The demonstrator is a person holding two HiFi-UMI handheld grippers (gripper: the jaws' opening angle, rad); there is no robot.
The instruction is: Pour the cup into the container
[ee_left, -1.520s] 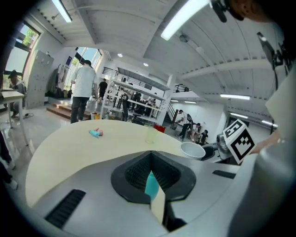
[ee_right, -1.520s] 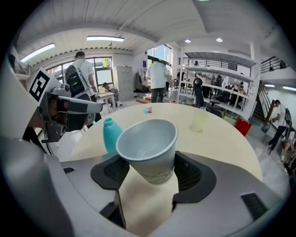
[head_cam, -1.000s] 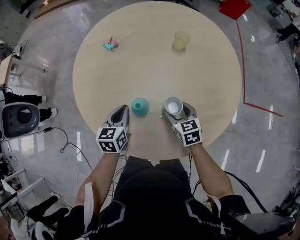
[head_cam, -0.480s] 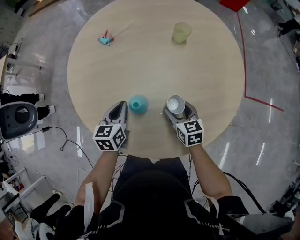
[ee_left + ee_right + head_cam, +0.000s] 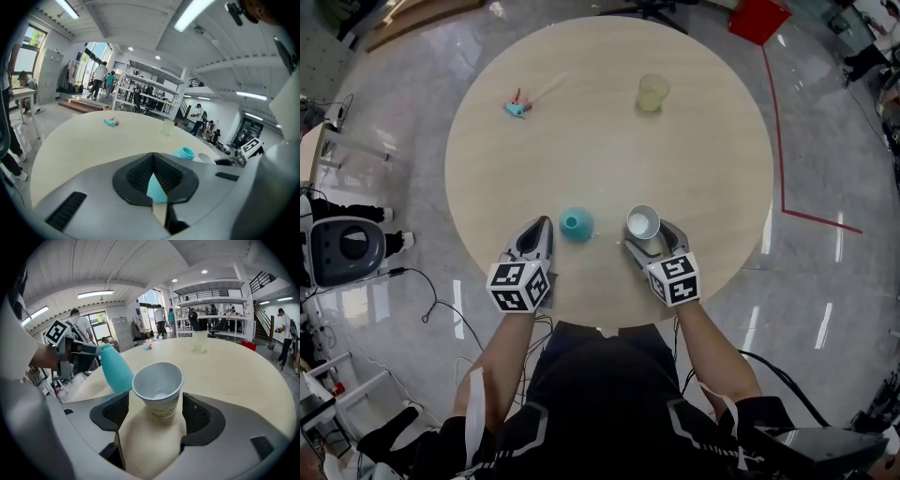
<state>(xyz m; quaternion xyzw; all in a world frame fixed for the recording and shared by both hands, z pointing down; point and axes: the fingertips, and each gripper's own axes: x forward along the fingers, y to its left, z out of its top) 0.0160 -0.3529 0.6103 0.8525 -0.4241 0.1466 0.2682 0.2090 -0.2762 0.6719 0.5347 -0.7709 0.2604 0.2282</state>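
A white paper cup [image 5: 643, 223] stands upright on the round wooden table [image 5: 609, 150], near its front edge. My right gripper [image 5: 652, 237] reaches around it from behind. Its jaws are opening, with the cup [image 5: 158, 386] between the pads and a gap on each side. The teal, narrow-necked container [image 5: 577, 225] stands just left of the cup, also in the right gripper view [image 5: 115, 369]. My left gripper [image 5: 538, 232] rests on the table left of the container, its jaws closed to a point. Only a sliver of teal [image 5: 156, 189] shows through them.
A pale yellow translucent cup [image 5: 653, 92] stands at the far right of the table, and a small teal-and-pink toy [image 5: 517, 106] at the far left. On the floor are a red box [image 5: 757, 19] and a grey machine [image 5: 342, 251]. People stand in the background.
The right gripper's jaws have spread a little wider around the cup and it has drawn slightly back. The left gripper and the container keep their places.
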